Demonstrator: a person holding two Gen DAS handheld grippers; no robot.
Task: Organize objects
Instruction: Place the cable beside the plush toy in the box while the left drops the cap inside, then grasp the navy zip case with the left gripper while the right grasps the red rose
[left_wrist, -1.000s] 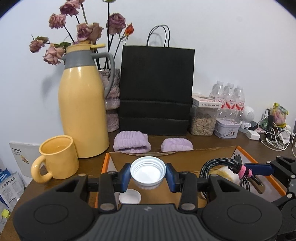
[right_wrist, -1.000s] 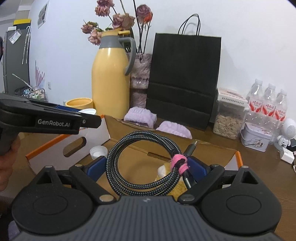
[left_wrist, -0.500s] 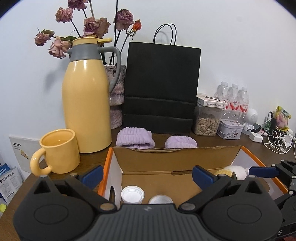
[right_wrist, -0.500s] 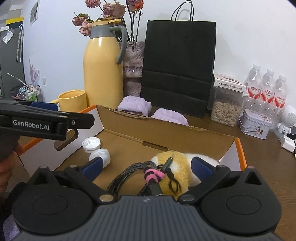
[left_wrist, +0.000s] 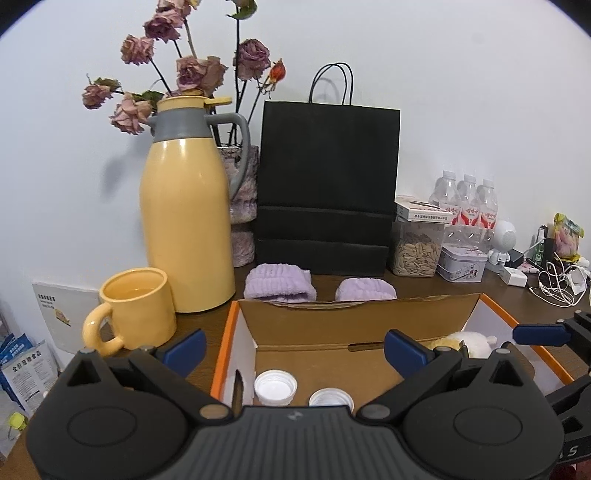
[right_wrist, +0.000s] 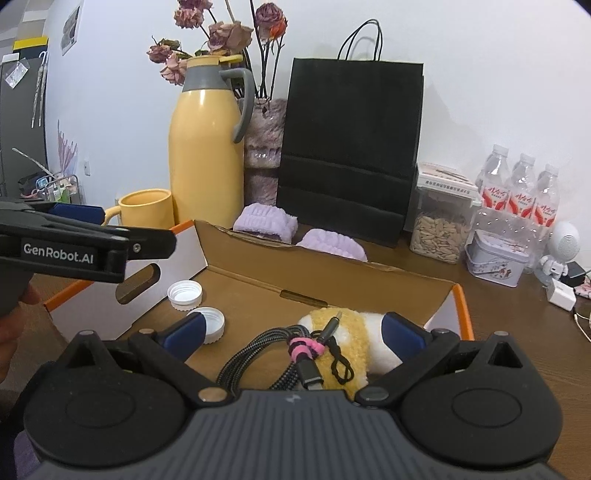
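Nearest the right wrist camera, the right gripper hangs over the cardboard box with its jaws spread wide and gripping nothing; between them lies the braided cable, bundled with a pink tie, its plug end resting on the yellow-and-white plush toy on the box floor. The left gripper likewise has its jaws wide apart and empty, poised over the left end of the box. Below it, two white bottle caps sit open side up, just beside each other on the cardboard floor near the left wall. Beyond the box's far wall, two purple wristbands lie on the bench. To the left stands a yellow mug, with a tall yellow thermos behind it. Farther back, against the wall, are a black paper bag, a vase of dried roses, a jar of seeds, a small tin and three water bottles.
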